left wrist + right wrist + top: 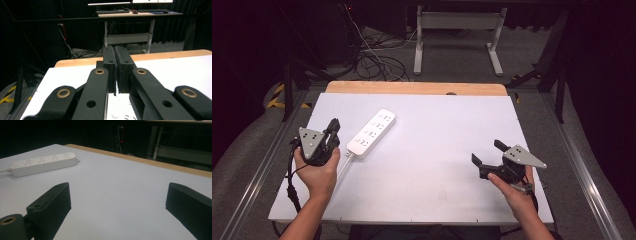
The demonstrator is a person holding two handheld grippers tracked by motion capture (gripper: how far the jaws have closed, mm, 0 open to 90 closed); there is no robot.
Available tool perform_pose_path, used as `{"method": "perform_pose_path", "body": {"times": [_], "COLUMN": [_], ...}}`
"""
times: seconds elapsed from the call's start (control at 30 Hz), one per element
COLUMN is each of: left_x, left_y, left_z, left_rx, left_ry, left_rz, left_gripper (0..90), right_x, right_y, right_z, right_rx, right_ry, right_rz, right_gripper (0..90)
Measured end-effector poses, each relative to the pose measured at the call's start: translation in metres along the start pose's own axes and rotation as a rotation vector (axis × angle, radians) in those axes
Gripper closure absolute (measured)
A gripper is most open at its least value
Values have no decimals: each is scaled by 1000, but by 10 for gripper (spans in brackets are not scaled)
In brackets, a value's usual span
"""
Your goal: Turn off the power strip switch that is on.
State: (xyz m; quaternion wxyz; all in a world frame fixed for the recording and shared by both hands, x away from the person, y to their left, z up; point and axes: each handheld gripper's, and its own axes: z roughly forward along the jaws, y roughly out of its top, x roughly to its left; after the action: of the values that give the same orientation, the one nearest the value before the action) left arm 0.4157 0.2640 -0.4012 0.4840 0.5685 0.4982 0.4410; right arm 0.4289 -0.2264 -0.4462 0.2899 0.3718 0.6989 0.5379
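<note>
White power strip [371,133] lying flat on left half of white table top [437,165], long axis running diagonally from near-left to far-right, sockets facing up; white cord leaving near end toward left edge. Seen again in right gripper view [43,163], far left, well apart from jaws. Left gripper [332,131] held in left hand [318,170] at table's left side, just beside near end of strip, contact not discernible; jaws pressed together with nothing between, as confirmed in left gripper view [115,72]. Right gripper [486,152] held in right hand [517,192] over right half of table, well apart from strip; jaws spread wide, empty, bare white surface between them [117,195]. Wooden table edge [412,88] along far side; tangled cables [377,60] on floor beyond.
</note>
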Motion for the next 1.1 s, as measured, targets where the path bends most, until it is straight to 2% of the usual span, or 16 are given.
{"method": "perform_pose_path", "body": {"times": [0.17, 0.27, 0.43, 0.57, 0.7, 0.73, 0.77, 0.9, 1.1], "left_x": [-1, -1, -3, -3, -2, -2, -1, 0, 0], "left_y": [0, 0, 0, 0, -1, -1, -1, -2, -2], "left_z": [0, 0, 2, 3, 6, 7, 7, 7, 7], "left_rx": [1, -1, 4, -4, 18, 24, 29, 32, 35], "left_ry": [-1, -5, -11, 14, 38, 39, 34, 13, 8], "left_rz": [7, 13, 2, -4, -42, -40, -38, -25, -18], "left_gripper": [872, 832, 685, 616, 504, 421, 421, 241, 105], "right_x": [0, 0, 0, 1, 0, 0, 0, 0, 0], "right_y": [0, 0, 0, 0, 0, 0, 0, 0, 0], "right_z": [0, 0, 1, 1, 1, 1, 1, 1, 0], "right_rx": [1, 0, 2, 0, 1, 1, 1, 0, 0], "right_ry": [2, 3, 5, 5, 5, 6, 6, 5, 5], "right_rz": [0, 1, 3, 7, 6, 5, 5, 10, 7], "right_gripper": [66, 66, 66, 66, 66, 66, 66, 66, 66]}}
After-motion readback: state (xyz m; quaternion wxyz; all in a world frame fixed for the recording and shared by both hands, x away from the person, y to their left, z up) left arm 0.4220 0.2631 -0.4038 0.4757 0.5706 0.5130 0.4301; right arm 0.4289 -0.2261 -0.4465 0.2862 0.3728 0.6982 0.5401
